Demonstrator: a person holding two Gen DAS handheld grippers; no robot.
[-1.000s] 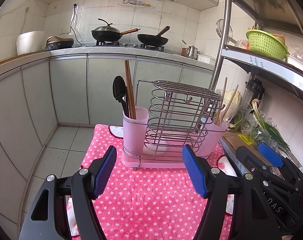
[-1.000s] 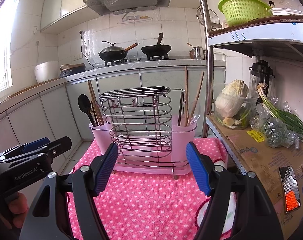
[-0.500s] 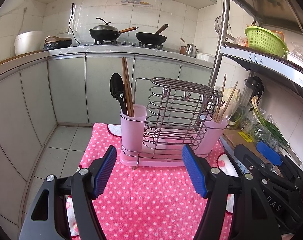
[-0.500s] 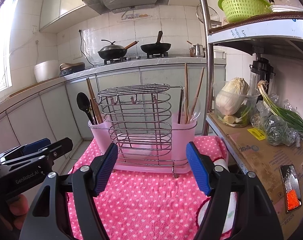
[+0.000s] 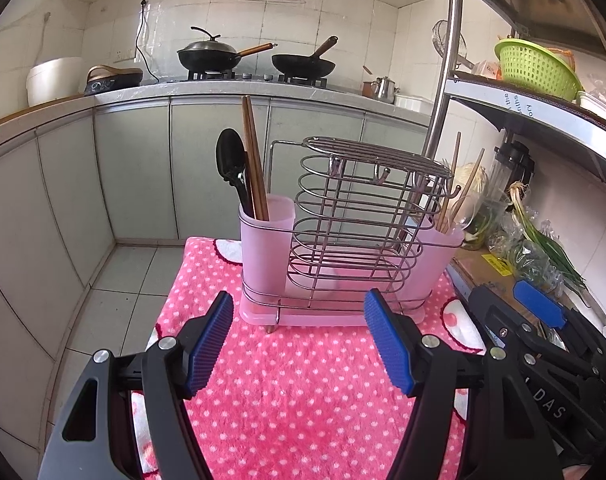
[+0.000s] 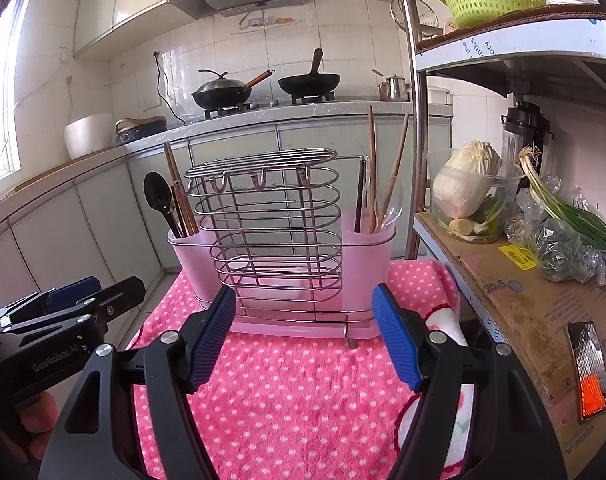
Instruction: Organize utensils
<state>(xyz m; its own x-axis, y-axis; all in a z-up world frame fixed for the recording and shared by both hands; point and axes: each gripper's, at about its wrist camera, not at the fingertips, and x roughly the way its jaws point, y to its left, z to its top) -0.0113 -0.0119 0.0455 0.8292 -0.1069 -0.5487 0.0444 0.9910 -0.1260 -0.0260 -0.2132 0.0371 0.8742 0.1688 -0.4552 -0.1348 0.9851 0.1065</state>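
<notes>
Left wrist view first: the left tool [image 5: 299, 342] is held with its blue pads spread wide and nothing is gripped between them, only the pink polka-dot cloth [image 5: 303, 392] being seen in the gap. Just ahead of the tool, the utensil rack [image 5: 359, 236] is stood upright on that cloth, a wire cage in the middle with a pink cup at each end. In the cup ahead and to the left of the tool, a black spoon [image 5: 231, 160] and dark brown chopsticks [image 5: 253, 160] are stood upright; in the cup ahead and to the right, lighter chopsticks [image 5: 453, 184] are leaned. The right tool [image 5: 539, 308] is glimpsed at the right edge, beside the left one. Over in the right wrist view, the right tool [image 6: 305, 338] is likewise seen open and empty, its blue pads [image 6: 395, 344] kept apart from the rack's pink base. The rack [image 6: 279, 240] is found straight ahead, with the spoon [image 6: 159, 196] ahead-left and the lighter chopsticks [image 6: 373, 168] ahead-right, a clear utensil being made out beside them. The left tool [image 6: 69, 296] is seen low to the left, held in a hand [image 6: 39, 420]. To the right of the tool, a cabbage [image 6: 467, 184] and green onions [image 6: 567, 208] are laid on a cardboard-covered shelf [image 6: 515, 304].
</notes>
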